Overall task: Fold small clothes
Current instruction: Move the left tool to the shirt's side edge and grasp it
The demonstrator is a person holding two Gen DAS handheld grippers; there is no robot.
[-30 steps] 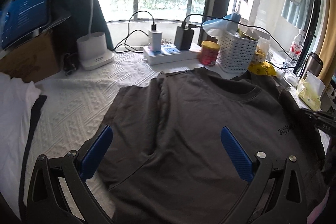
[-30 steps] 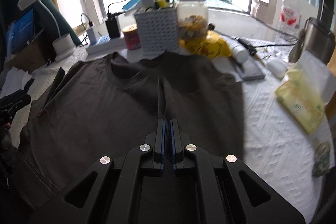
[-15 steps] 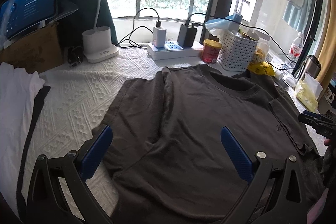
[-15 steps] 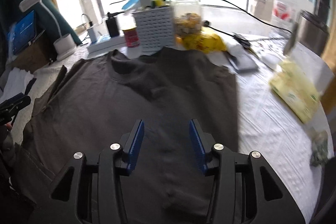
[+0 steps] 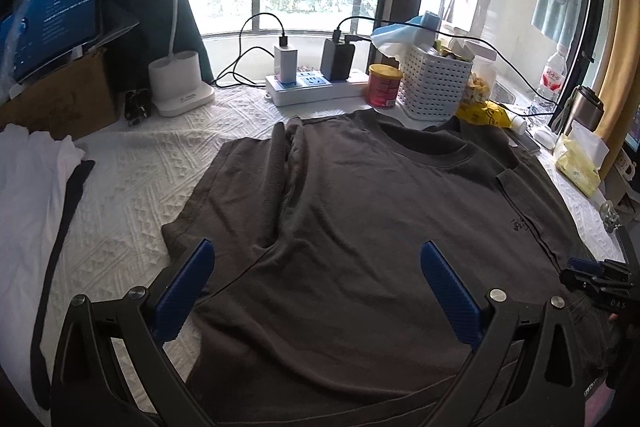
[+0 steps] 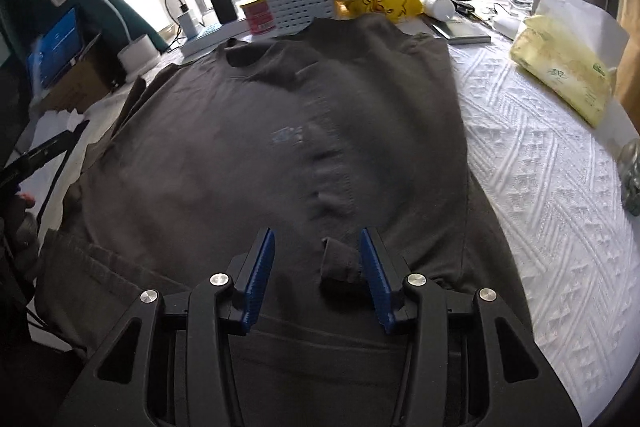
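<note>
A dark grey T-shirt [image 5: 360, 219] lies spread on the white textured table cover, collar toward the window, with a raised crease along its left sleeve side. It also shows in the right wrist view [image 6: 280, 147]. My left gripper [image 5: 316, 287] is wide open and empty above the shirt's lower part. My right gripper [image 6: 318, 267] is open over the shirt's hem; a small fold of cloth [image 6: 340, 263] stands against its right finger. The right gripper also appears at the right edge of the left wrist view [image 5: 596, 279].
Along the window stand a white desk lamp [image 5: 180, 87], a power strip with chargers [image 5: 316, 87], a red can [image 5: 384, 85] and a white basket [image 5: 436, 83]. White and dark clothes [image 5: 32, 195] lie at left. A yellow tissue pack [image 6: 560, 75] lies at right.
My right gripper went from shut to open and pulled back toward the hem. The shirt settled flatter. My left gripper stayed open and rose slightly.
</note>
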